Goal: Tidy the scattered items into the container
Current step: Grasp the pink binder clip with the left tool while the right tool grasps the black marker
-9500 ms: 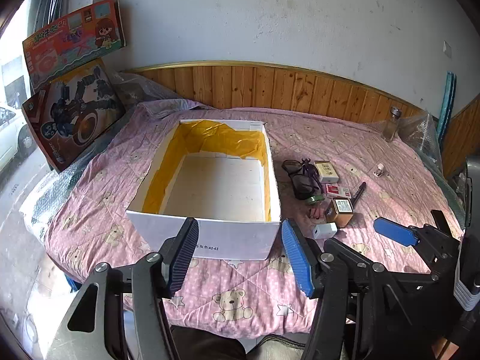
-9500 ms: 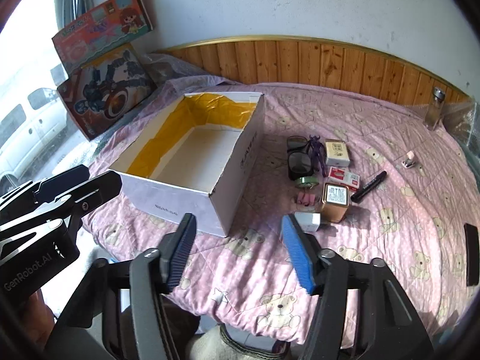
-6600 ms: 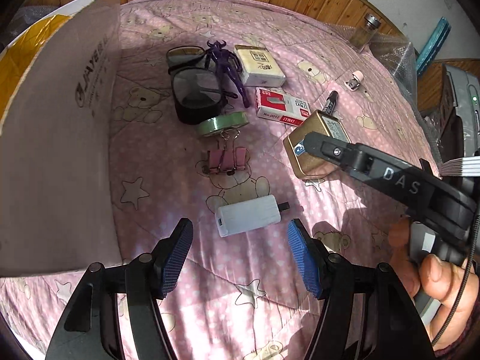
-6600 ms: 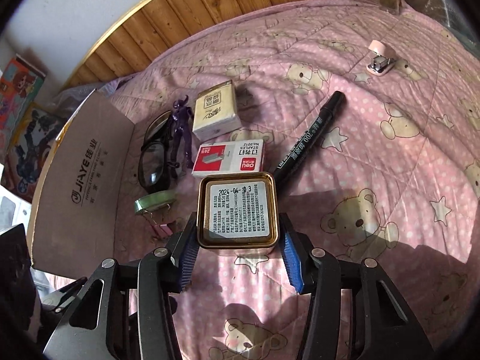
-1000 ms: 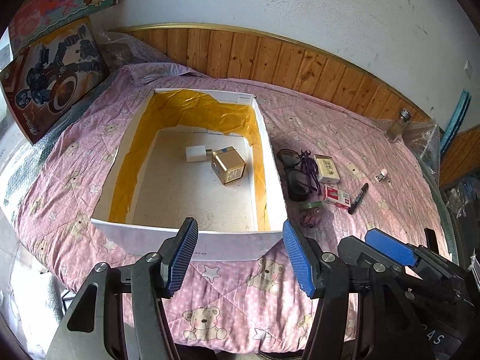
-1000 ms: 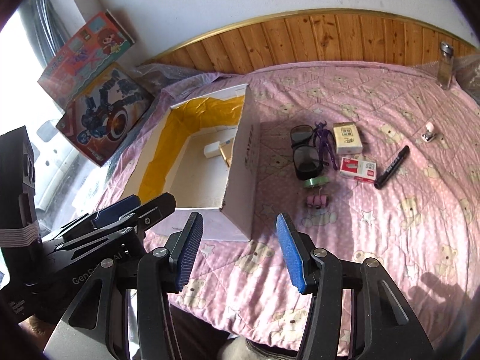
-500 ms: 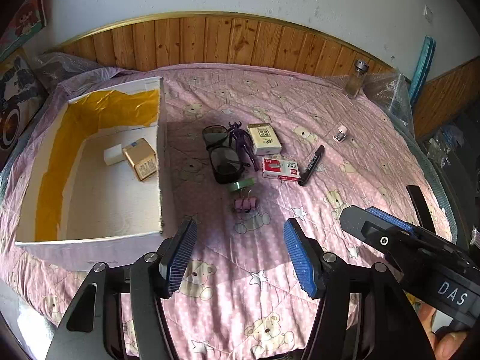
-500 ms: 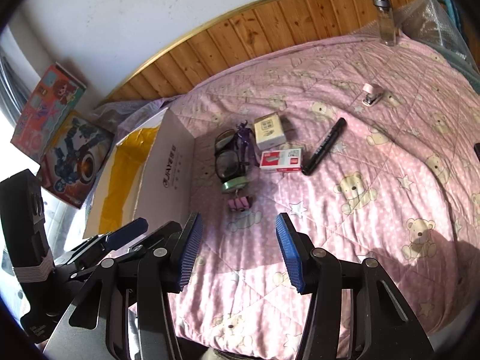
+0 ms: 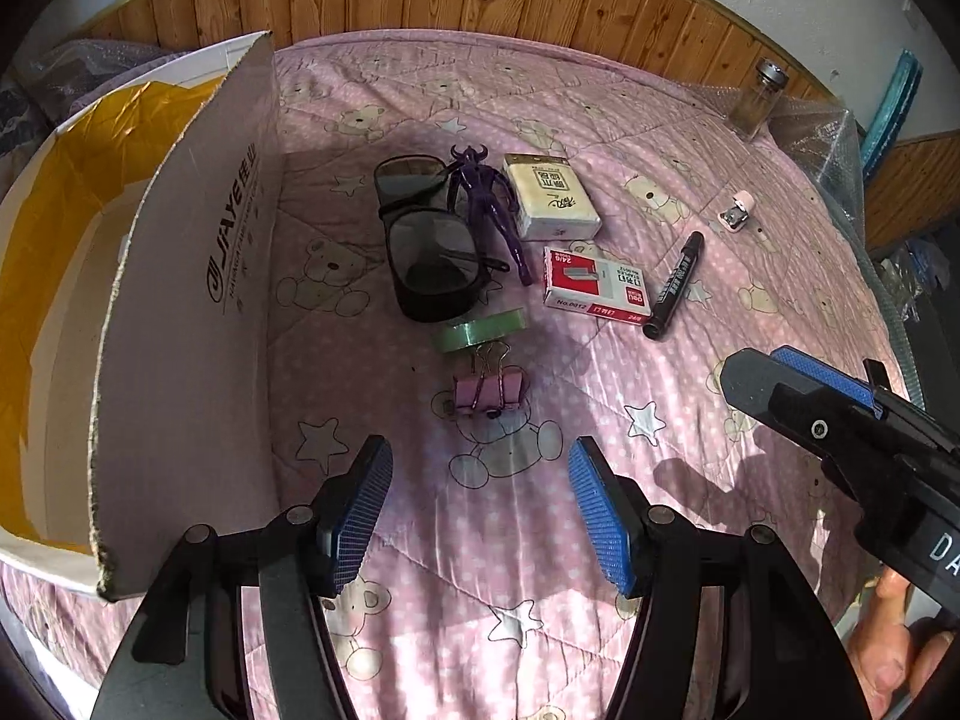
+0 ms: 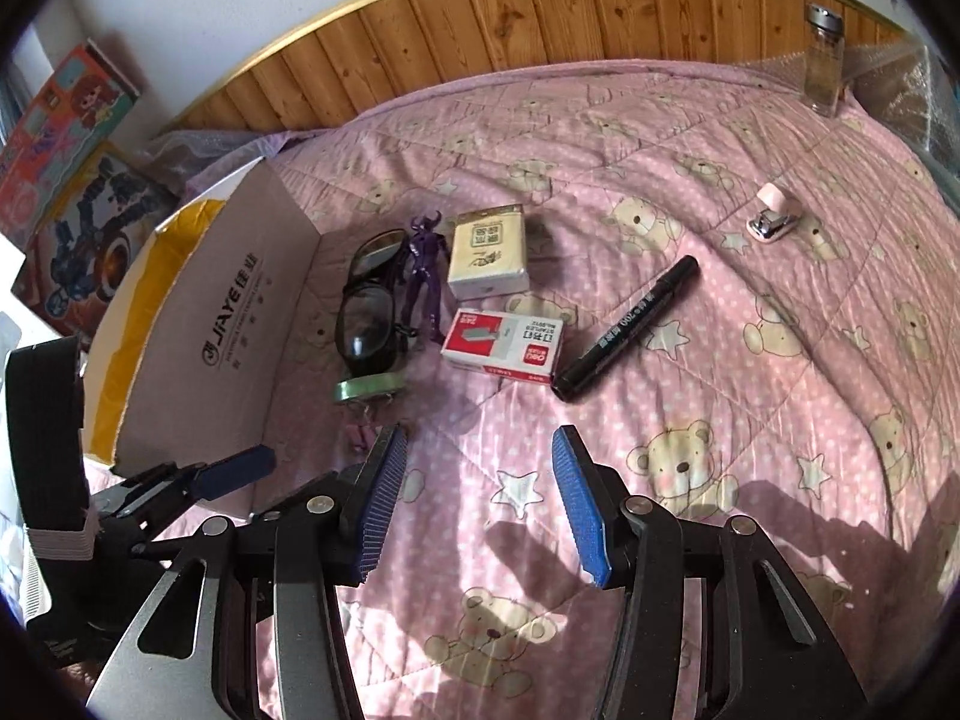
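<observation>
Both views have closed in; only left shows pink binder clip (image 9: 487,391) whole.

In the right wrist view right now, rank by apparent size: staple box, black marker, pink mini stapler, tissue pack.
1. black marker, longest
2. staple box and tissue pack: too alike to rank, and the pack lies farther away
3. pink mini stapler, smallest, though farthest away

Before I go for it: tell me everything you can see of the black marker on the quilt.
The black marker is a thick, plastic-looking pen with pale printing along the barrel, capped as far as I can tell. It lies flat and diagonal on the pink bear-print quilt, its near end close beside the red and white staple box; whether they touch is unclear. The pink mini stapler lies well beyond it.
</observation>
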`<action>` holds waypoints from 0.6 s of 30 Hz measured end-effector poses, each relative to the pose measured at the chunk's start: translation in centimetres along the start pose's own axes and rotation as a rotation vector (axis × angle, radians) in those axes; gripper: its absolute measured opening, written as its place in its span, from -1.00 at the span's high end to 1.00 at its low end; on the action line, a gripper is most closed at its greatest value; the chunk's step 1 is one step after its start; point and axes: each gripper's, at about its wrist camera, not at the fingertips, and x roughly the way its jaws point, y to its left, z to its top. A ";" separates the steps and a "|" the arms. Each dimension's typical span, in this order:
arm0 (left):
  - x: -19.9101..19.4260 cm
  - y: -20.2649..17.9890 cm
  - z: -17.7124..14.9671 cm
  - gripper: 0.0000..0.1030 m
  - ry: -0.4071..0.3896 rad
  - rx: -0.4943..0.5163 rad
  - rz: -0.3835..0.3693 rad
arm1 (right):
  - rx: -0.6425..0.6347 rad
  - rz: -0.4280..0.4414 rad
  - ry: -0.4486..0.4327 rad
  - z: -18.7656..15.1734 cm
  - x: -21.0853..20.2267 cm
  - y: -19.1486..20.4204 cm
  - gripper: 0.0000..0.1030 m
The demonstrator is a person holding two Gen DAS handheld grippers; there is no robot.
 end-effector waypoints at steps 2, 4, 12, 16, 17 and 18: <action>0.9 0.3 0.3 -0.22 0.012 -0.022 -0.007 | 0.081 -0.013 0.007 0.6 1.1 -2.0 -0.05; 1.2 0.5 0.8 -0.22 0.006 -0.043 -0.012 | 0.171 0.006 0.011 1.2 2.0 -4.1 -0.05; 4.6 0.5 2.5 -0.28 0.037 -0.080 -0.017 | 0.320 -0.059 0.031 4.2 6.7 -8.7 -0.04; 5.4 -0.2 1.8 -0.31 0.003 -0.027 0.023 | 0.224 -0.151 0.037 5.1 9.1 -8.3 0.09; 5.4 -0.4 1.7 -0.29 -0.014 -0.013 0.032 | 0.187 -0.184 0.033 5.3 9.3 -7.9 0.28; 5.4 -0.4 1.6 -0.23 -0.026 -0.004 0.032 | 0.170 -0.200 0.031 5.4 9.5 -7.8 0.41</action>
